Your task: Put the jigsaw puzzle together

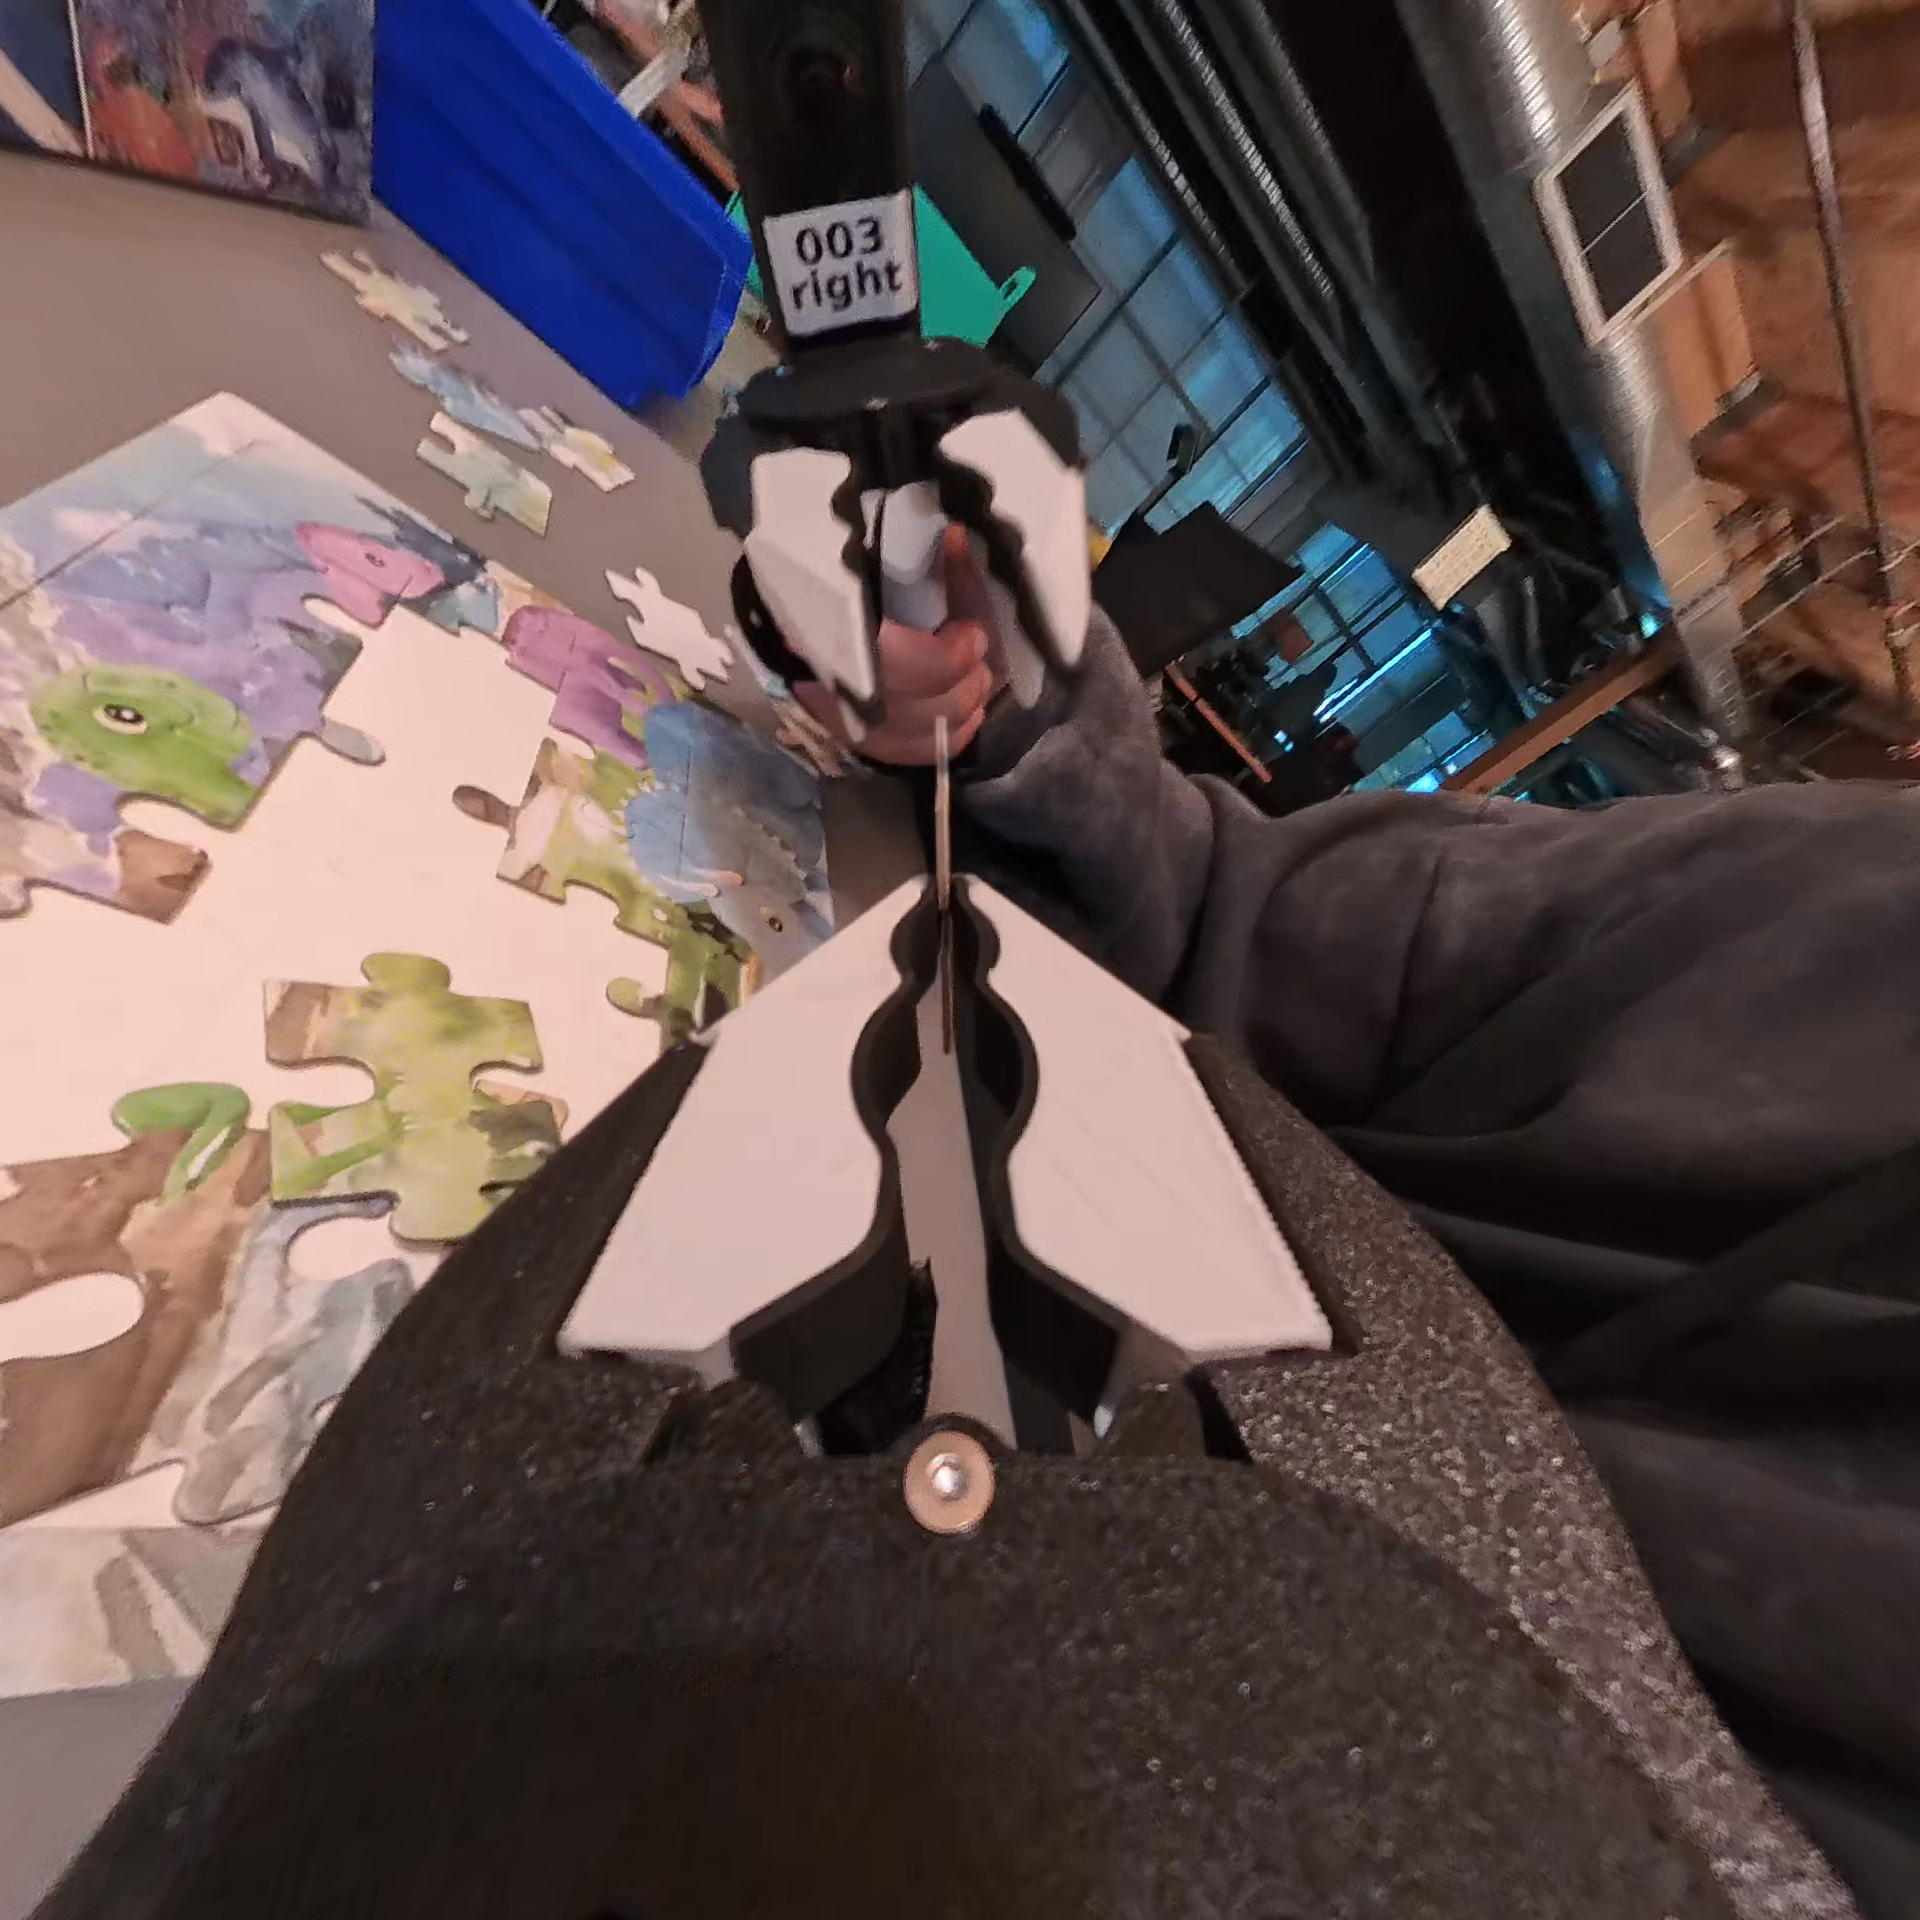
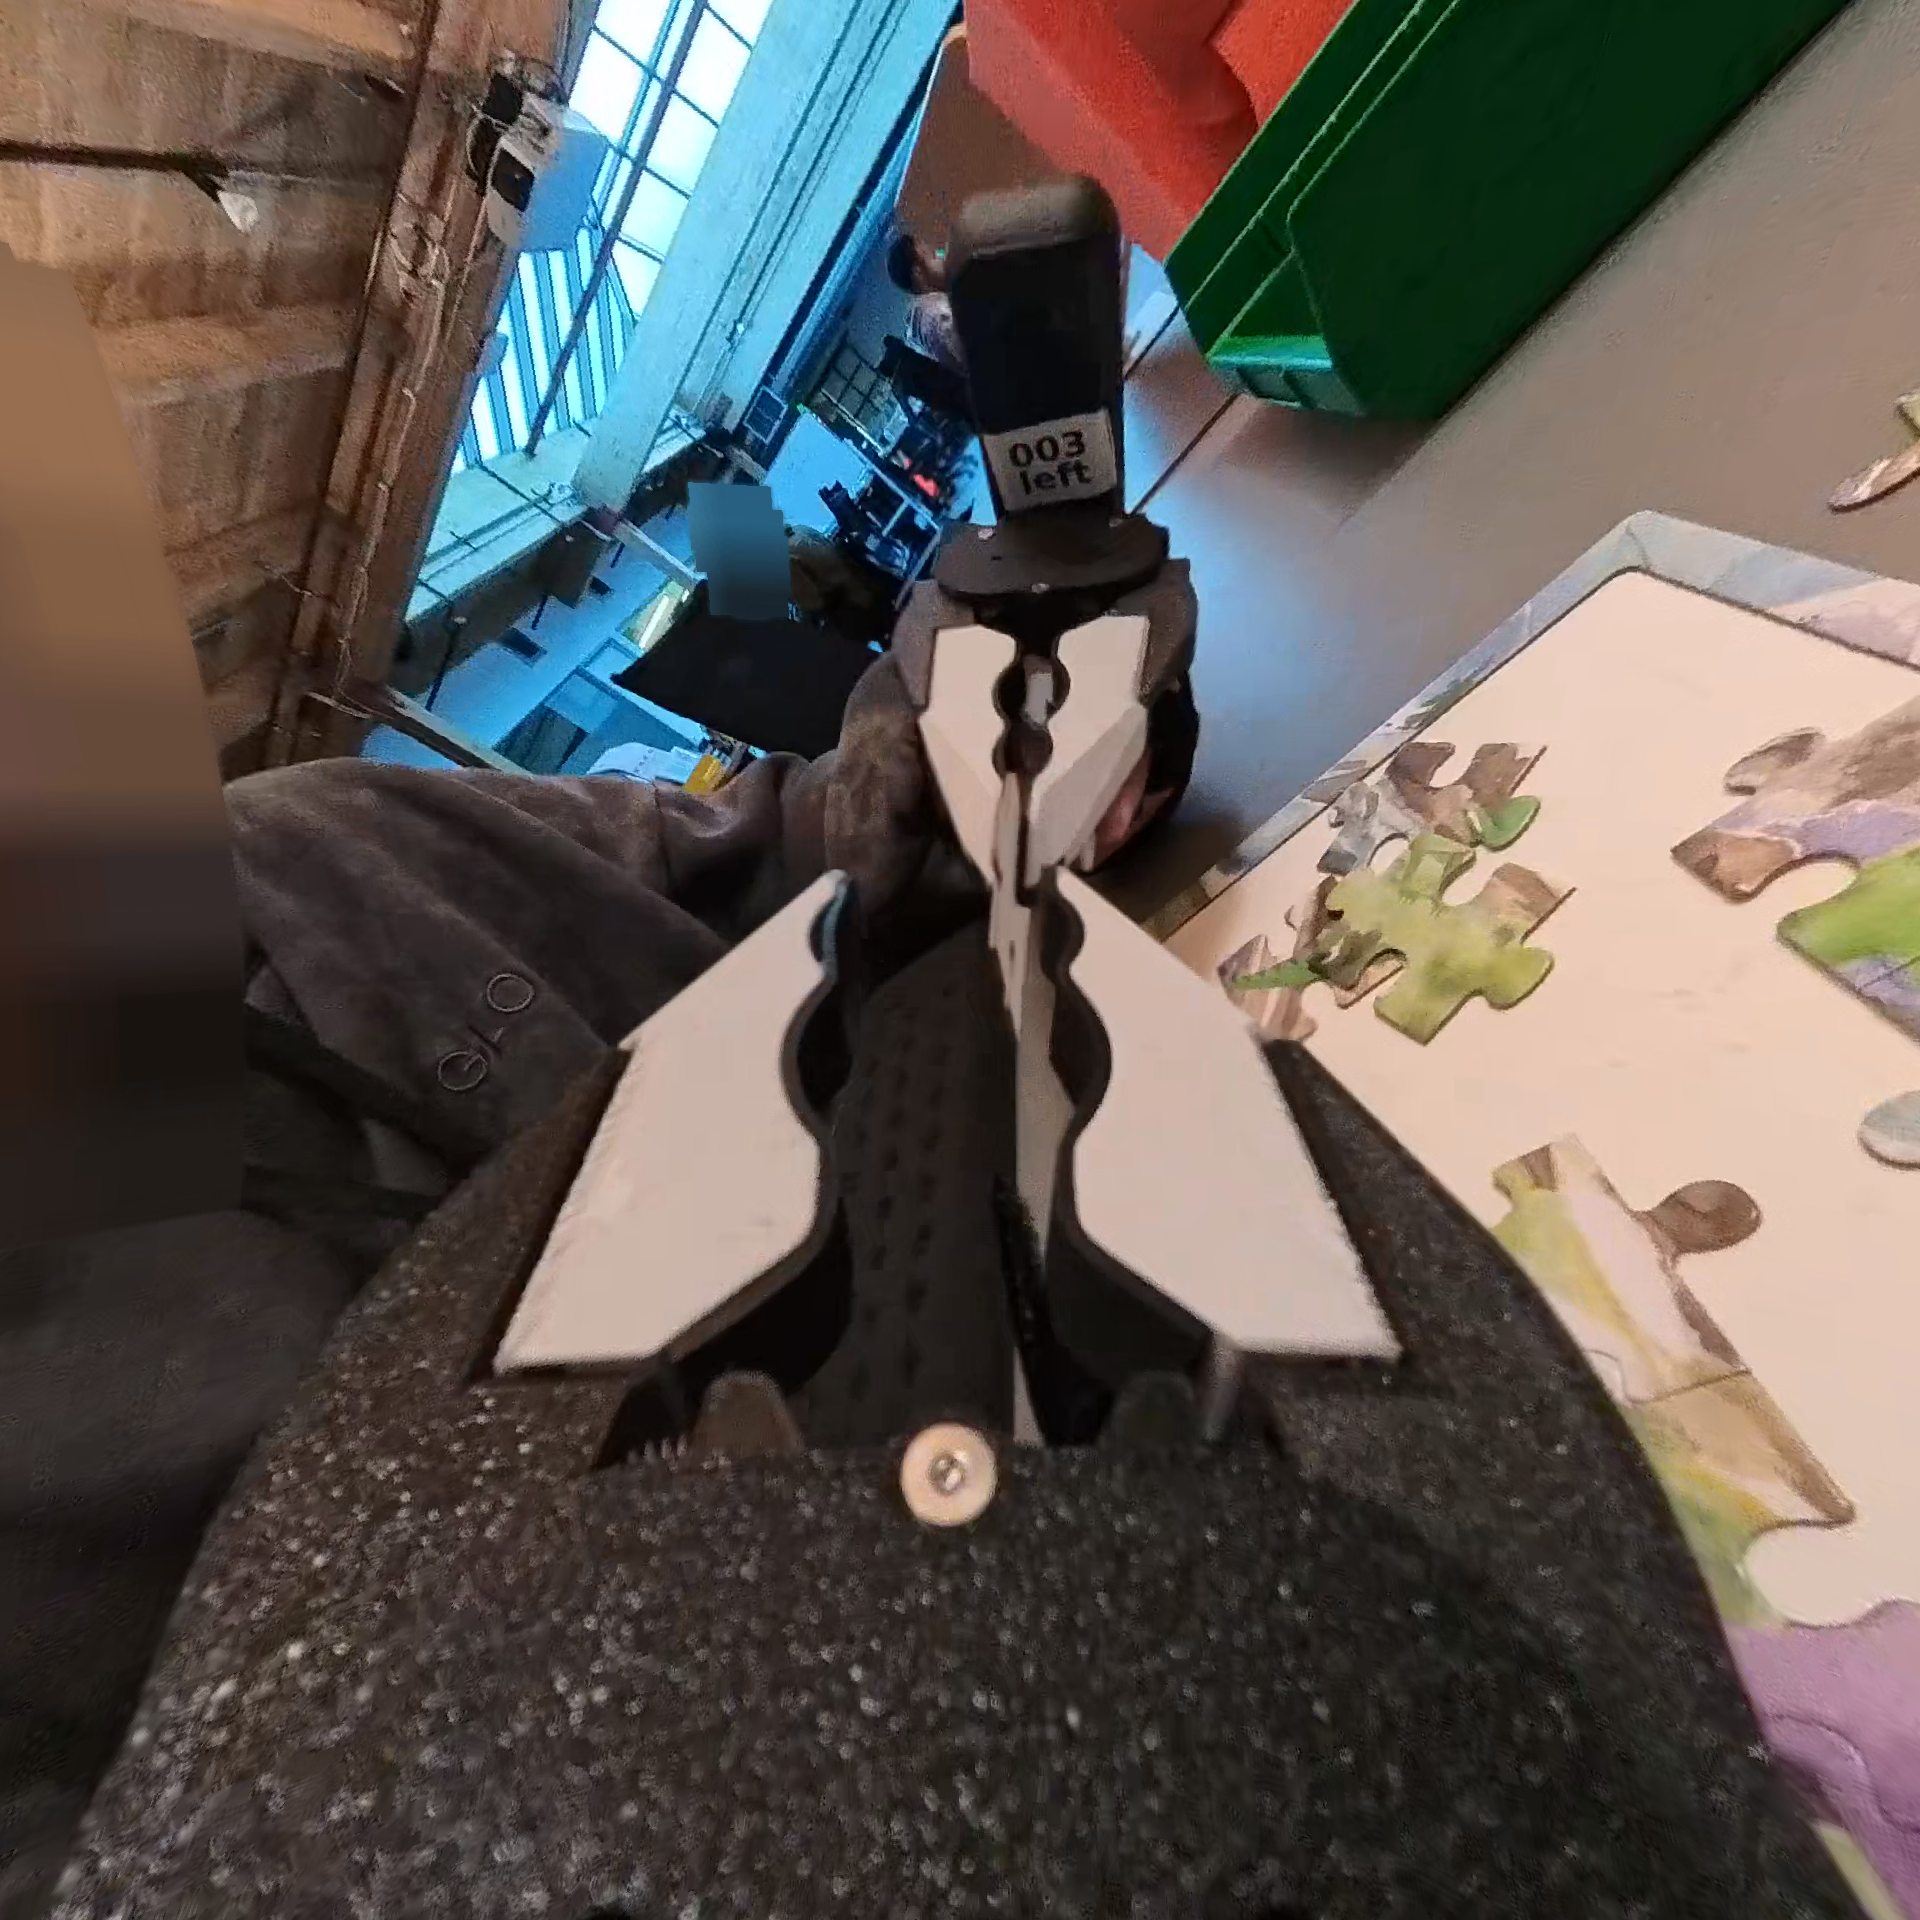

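Note:
My left gripper (image 1: pixel 943 888) is shut on a thin puzzle piece (image 1: pixel 942 790), seen edge-on and held in the air beside the puzzle board (image 1: pixel 436 727). In the right wrist view the same piece (image 2: pixel 1023 1039) shows its white back, pinched by the left gripper (image 2: pixel 1029 857) and lying along the inner side of my right gripper's right finger (image 2: pixel 1164 1091). My right gripper (image 2: pixel 945 894) is open, with a wide gap between the piece and its left finger. It also shows open in the left wrist view (image 1: pixel 951 696). The board (image 2: pixel 1662 1039) is partly filled with joined dinosaur pieces (image 1: pixel 156 717).
Loose pieces (image 1: pixel 488 468) and a face-down white piece (image 1: pixel 670 623) lie on the grey table beyond the board. A blue bin (image 1: pixel 540 187) and a puzzle box (image 1: pixel 229 94) stand behind. A green bin (image 2: pixel 1507 208) and a red bin (image 2: pixel 1091 104) stand at the table's other end. A person's grey sleeve (image 1: pixel 1351 935) is close.

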`<state>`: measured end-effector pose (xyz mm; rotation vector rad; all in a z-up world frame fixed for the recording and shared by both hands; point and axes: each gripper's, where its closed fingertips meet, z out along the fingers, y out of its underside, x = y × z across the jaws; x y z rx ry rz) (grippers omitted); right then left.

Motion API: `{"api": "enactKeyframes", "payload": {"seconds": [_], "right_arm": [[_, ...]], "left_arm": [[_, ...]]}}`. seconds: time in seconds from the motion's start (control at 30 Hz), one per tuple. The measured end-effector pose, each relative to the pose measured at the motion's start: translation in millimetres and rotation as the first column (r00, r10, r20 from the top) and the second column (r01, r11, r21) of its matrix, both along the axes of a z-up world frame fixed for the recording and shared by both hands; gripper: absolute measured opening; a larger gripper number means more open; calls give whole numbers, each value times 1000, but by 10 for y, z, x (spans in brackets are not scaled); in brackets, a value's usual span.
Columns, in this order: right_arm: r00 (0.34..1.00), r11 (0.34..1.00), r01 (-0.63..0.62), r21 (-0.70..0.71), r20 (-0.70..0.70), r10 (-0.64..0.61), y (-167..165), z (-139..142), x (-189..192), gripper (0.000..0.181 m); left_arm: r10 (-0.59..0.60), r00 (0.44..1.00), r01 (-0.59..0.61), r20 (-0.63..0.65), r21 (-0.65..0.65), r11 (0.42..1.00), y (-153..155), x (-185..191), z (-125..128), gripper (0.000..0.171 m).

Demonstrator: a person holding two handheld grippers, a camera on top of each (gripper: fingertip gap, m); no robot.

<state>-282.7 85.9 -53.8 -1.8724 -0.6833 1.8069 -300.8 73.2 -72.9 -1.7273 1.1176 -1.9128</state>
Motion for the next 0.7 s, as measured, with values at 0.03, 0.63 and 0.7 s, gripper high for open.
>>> {"api": "enactKeyframes", "payload": {"seconds": [0.03, 0.63, 0.7], "right_arm": [[1000, 1000, 8, -2, -10, -8, 3, 12, 6, 34], [961, 992, -128, -6, 248, 126, -258, -513, -166, 1], [949, 988, -155, -15, 276, 153, -310, -586, -193, 1]], "left_arm": [[-7, 1000, 7, -14, 11, 1000, -17, 6, -33, 1], [-46, 994, 48, -94, 14, 999, -44, -24, -184, 1], [-68, 991, 72, -114, 24, 997, -84, -29, -230, 1]]}}
